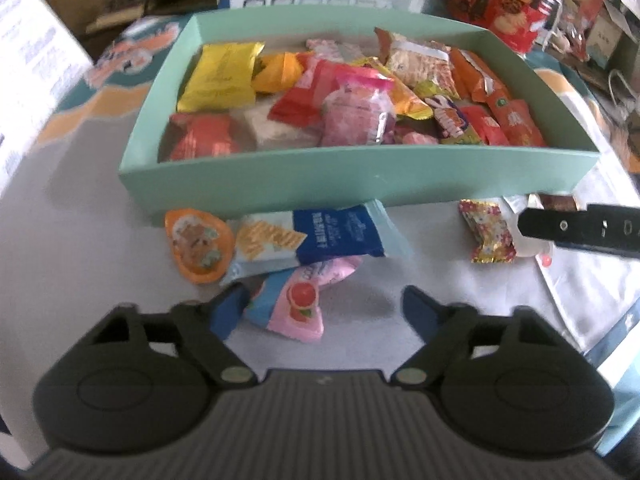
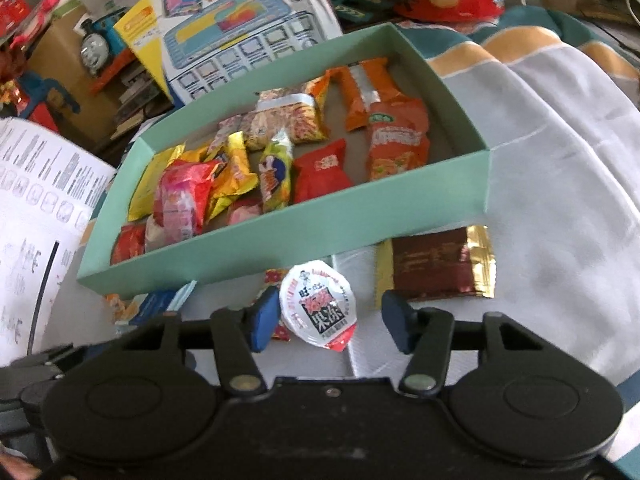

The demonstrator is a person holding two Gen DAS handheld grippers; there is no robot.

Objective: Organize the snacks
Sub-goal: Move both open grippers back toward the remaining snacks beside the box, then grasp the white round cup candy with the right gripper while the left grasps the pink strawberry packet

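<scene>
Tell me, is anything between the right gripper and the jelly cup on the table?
Nothing visible. The jelly cup already lies between the open fingers of the right gripper, beside the left pad, with a clear gap to the other finger.

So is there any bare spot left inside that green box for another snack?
Yes. The green box has bare floor at its right end, beside the orange packets, seen from the right wrist. Its left and middle are heaped with wrappers. Outside, the cloth left of the orange jelly cup is bare; along the box's front wall it is crowded.
</scene>
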